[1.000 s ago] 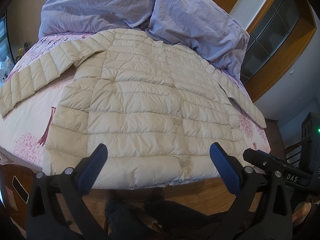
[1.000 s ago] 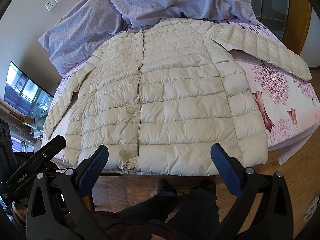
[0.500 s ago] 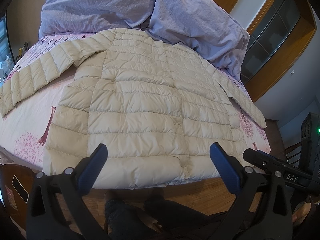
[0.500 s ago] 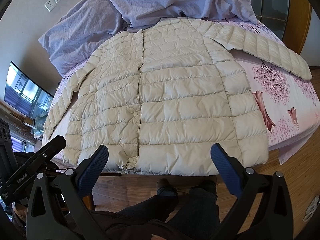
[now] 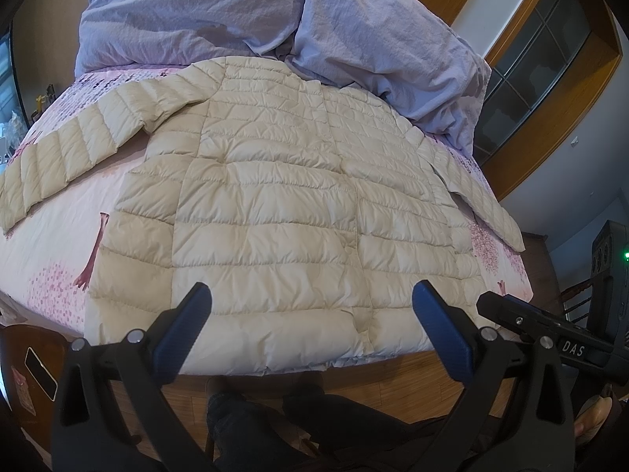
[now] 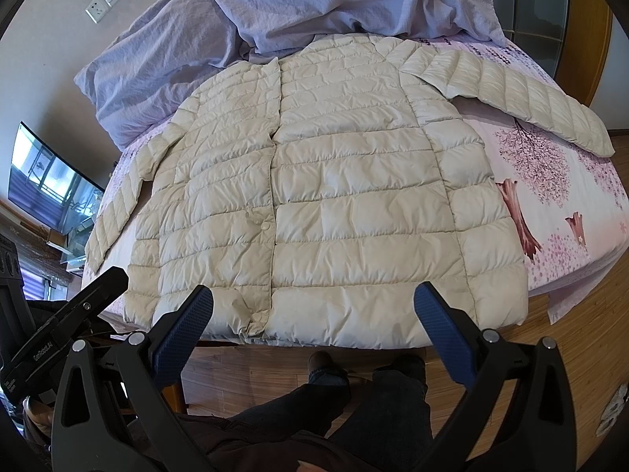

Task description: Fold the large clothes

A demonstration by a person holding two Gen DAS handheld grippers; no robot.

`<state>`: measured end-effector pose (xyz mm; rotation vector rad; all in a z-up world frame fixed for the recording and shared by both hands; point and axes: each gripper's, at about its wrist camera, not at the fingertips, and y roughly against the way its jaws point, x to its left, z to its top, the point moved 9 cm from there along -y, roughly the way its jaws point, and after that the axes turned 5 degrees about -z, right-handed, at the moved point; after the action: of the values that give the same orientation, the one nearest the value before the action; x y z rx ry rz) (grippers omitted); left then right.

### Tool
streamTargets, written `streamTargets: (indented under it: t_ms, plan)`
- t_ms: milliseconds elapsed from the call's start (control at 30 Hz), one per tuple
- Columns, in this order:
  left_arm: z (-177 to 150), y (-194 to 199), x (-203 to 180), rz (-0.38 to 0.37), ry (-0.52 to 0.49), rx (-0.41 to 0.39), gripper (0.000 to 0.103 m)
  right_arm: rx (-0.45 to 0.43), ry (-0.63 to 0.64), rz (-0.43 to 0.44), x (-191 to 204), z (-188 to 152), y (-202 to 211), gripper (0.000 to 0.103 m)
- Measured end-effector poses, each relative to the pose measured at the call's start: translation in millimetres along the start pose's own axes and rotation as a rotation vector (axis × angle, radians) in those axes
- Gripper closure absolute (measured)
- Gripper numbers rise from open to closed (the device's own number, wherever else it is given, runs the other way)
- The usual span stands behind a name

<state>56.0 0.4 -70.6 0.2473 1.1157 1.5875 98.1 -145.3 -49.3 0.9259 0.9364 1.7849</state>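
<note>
A cream quilted puffer jacket (image 5: 283, 212) lies flat and front-up on the bed, buttoned, hem toward me, both sleeves spread outward. The right wrist view shows the same jacket (image 6: 334, 204) with one sleeve (image 6: 523, 106) reaching to the right. My left gripper (image 5: 312, 316) hangs open above the hem with nothing between its blue pads. My right gripper (image 6: 314, 316) is open too, held over the hem edge and holding nothing. Each gripper's black body shows at the edge of the other's view.
The bed sheet (image 5: 51, 244) is pink with a tree print. A crumpled lilac duvet (image 5: 236, 11) is piled at the head of the bed. A person's dark-trousered legs (image 6: 354, 401) stand on the wooden floor (image 6: 582, 338) at the bed's foot.
</note>
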Motion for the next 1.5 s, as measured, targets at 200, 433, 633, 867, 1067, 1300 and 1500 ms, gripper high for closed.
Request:
streamTargets:
  t_ms: [200, 433, 633, 867, 1067, 1300, 1500]
  plan:
    - [6.2, -7.9, 10.4, 0.058, -0.001, 0.017, 0.002, -0.002, -0.019, -0.022, -8.4, 10.8, -11.6, 0.001]
    - [22.6, -31.6, 24.5, 0.186, -0.051, 0.047, 0.002, 0.007, -0.085, -0.103, -45.5, 39.7, -32.9, 0.001]
    - [39.8, -56.2, 32.3, 0.225, -0.066, 0.085, 0.002, 0.025, -0.186, -0.15, -99.1, 72.8, -51.1, 0.001]
    - [62.0, -85.0, 36.1, 0.272, -0.075, 0.124, 0.002, 0.033, -0.349, -0.259, -190.2, 107.7, -65.8, 0.001]
    - [72.6, -107.5, 36.8, 0.287, -0.071, 0.166, 0.002, 0.04, -0.575, -0.348, -296.3, 114.1, -73.6, 0.019]
    - [74.4, -122.9, 35.1, 0.303, -0.075, 0.195, 0.002, 0.01, -0.775, -0.448, -392.0, 117.1, -60.2, 0.029]
    - [75.1, -129.4, 36.5, 0.364, -0.086, 0.206, 0.002, 0.012, -0.883, -0.485, -441.7, 121.3, -56.6, 0.039]
